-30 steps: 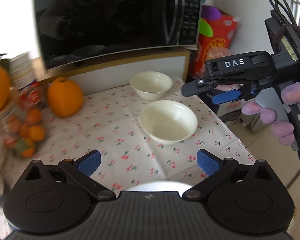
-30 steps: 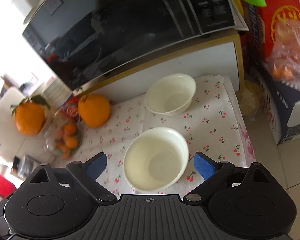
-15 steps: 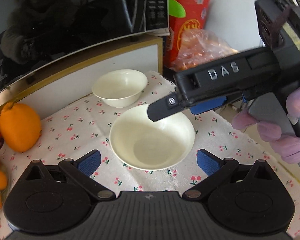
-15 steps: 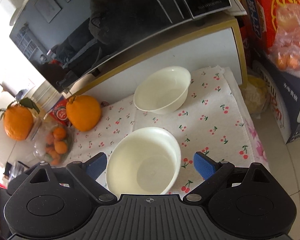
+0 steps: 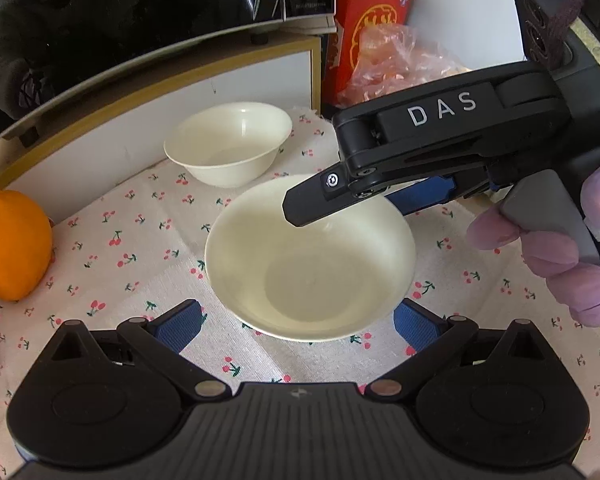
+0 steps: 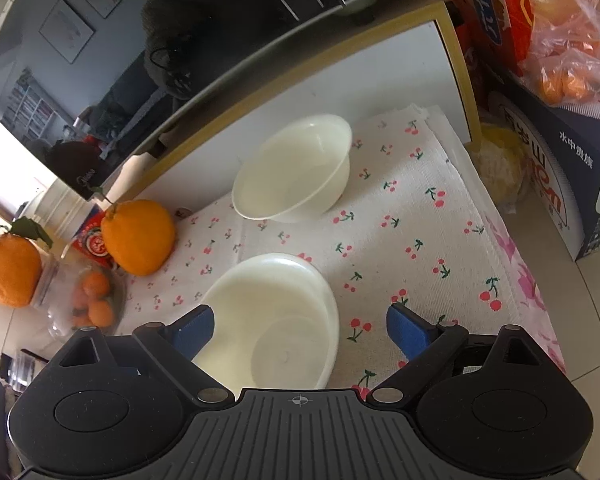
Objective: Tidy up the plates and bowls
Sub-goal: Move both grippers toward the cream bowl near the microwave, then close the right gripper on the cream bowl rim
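Observation:
Two cream bowls sit on a cherry-print cloth (image 5: 140,280). The near bowl (image 5: 310,256) (image 6: 276,320) is upright, and the far bowl (image 5: 228,142) (image 6: 296,168) stands behind it by a white cabinet. My left gripper (image 5: 296,320) is open, its blue pads on either side of the near bowl's front rim without touching it. My right gripper (image 6: 300,328) (image 5: 356,208) is open too. It reaches in from the right above that bowl's far rim, held by a hand in a purple glove (image 5: 560,272). In the right wrist view the bowl lies between its fingers.
A microwave (image 5: 140,0) rests on the white cabinet (image 5: 180,120) behind the bowls. A large orange (image 5: 16,246) (image 6: 138,236) sits at left, with another orange (image 6: 10,270) and a glass dish of small ones (image 6: 92,300). Boxes and a fruit bag (image 6: 560,40) stand right of the cloth's edge.
Both grippers have closed in on the near bowl. The left swung right toward it. The right came lower and further over it. Neither bowl has moved.

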